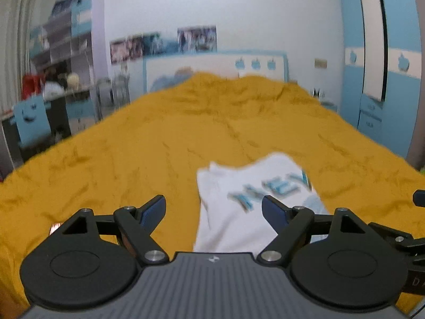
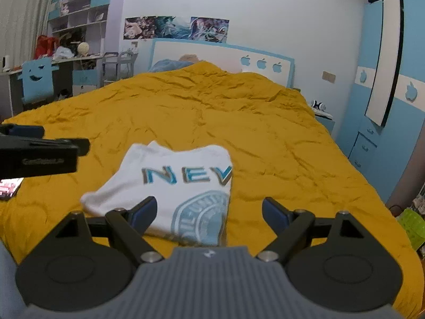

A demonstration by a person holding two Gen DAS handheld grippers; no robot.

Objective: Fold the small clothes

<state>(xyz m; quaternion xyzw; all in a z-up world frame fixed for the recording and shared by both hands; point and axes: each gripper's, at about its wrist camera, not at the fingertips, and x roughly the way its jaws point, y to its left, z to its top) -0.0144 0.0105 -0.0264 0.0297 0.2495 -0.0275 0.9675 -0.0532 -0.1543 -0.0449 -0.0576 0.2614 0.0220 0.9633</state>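
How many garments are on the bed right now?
1: a white folded T-shirt with blue lettering lies on the mustard-yellow bedspread, just ahead of both grippers. Others may be hidden below the cameras' view.

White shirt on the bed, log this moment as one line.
white shirt: folded, on yellow bedspread | left tongs: open, empty | right tongs: open, empty

Walls: I face a plain white wall (image 2: pixel 279 13) with posters (image 2: pixel 175 28) above the headboard (image 2: pixel 212 55).
Bed: mustard cover (image 2: pixel 225 111), wrinkled.
Right: blue-and-white wardrobe (image 2: pixel 393 93).
Left: cluttered desk (image 2: pixel 66 61), blue chair (image 2: pixel 37 79), shelves (image 2: pixel 79 10), pale curtain (image 2: pixel 24 13).
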